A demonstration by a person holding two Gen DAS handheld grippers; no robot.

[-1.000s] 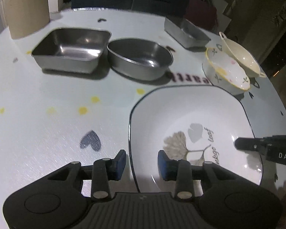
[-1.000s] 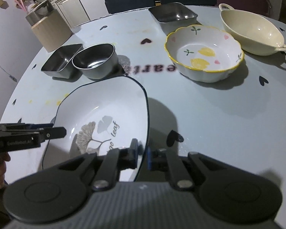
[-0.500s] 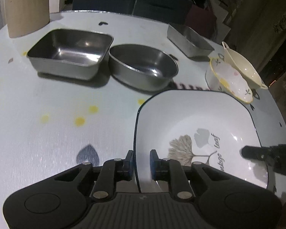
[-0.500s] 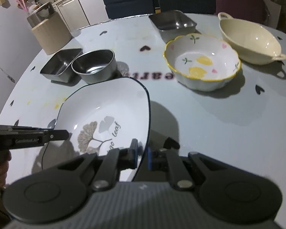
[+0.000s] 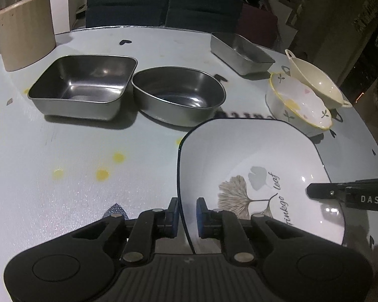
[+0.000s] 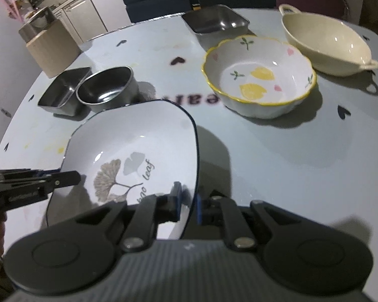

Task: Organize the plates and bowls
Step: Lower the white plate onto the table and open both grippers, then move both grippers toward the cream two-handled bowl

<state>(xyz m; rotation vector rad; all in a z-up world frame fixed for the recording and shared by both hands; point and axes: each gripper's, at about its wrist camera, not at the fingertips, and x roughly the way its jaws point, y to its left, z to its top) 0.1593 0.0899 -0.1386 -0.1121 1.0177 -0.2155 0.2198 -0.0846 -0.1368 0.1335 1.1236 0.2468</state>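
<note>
Here, both tools pinch a glossy rounded-square plate [image 5: 252,156].

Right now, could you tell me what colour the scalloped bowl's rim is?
Yellow; the scalloped bowl shows best in the right wrist view.

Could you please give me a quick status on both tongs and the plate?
Left tongs closing on the plate rim. Right tongs shut on the opposite rim. Round steel bowl close beyond the plate.
</note>
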